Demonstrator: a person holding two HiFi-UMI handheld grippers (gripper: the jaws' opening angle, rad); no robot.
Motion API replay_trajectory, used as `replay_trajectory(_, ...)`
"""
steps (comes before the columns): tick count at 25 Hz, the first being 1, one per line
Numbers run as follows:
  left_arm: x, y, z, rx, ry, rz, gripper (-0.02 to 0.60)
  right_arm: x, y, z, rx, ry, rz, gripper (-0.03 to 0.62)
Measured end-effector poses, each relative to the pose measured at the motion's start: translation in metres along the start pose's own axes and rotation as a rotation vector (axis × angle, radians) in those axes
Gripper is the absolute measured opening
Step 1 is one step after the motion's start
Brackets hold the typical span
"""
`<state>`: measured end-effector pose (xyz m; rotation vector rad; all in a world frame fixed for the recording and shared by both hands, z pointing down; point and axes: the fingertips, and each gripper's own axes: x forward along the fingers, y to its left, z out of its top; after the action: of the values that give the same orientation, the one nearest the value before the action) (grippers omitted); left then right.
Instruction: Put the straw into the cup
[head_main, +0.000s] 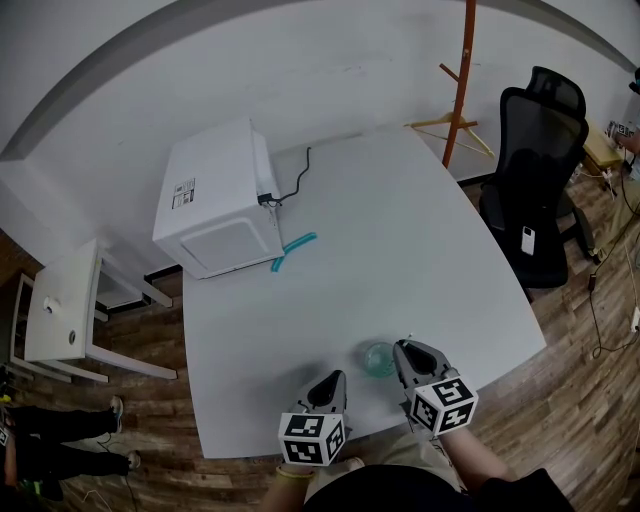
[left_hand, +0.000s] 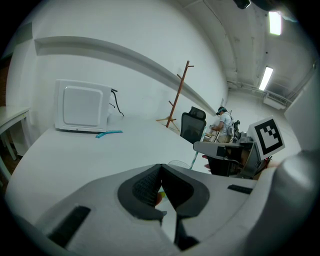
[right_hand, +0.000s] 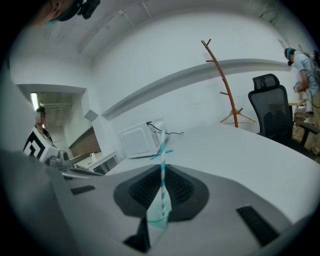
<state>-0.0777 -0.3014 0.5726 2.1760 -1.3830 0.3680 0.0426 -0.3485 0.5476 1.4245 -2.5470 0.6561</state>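
The right gripper (head_main: 405, 352) had its jaws clamped on a striped straw (right_hand: 161, 150), just beside the cup (head_main: 378, 358) on the table (head_main: 400, 250). The left gripper (left_hand: 161, 169) had its jaws pressed together, near the cup.

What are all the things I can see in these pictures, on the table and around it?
table: one, white, centre
box-shaped appliance: one, white, table's far left corner
cable: one, black, behind the appliance
small tool: one, teal, on the table beside the appliance
cup: one, clear, table's near edge
straw: one, teal-and-white striped, upright in the right gripper
office chair: one, black, right of the table
coat stand: one, orange-brown wood, behind the table
side table: one, white, on the floor at left
bystander: one, dark trousers, lower left
left gripper: one, grey, jaws together, empty
right gripper: one, grey, shut on the straw, beside the cup
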Motion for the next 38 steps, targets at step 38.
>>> replay_trajectory(38, -0.028, -0.012, -0.008, 0.019, -0.007, -0.01, 0.014, -0.009, -0.001, -0.031, 0.0, 0.085, -0.022, 0.062)
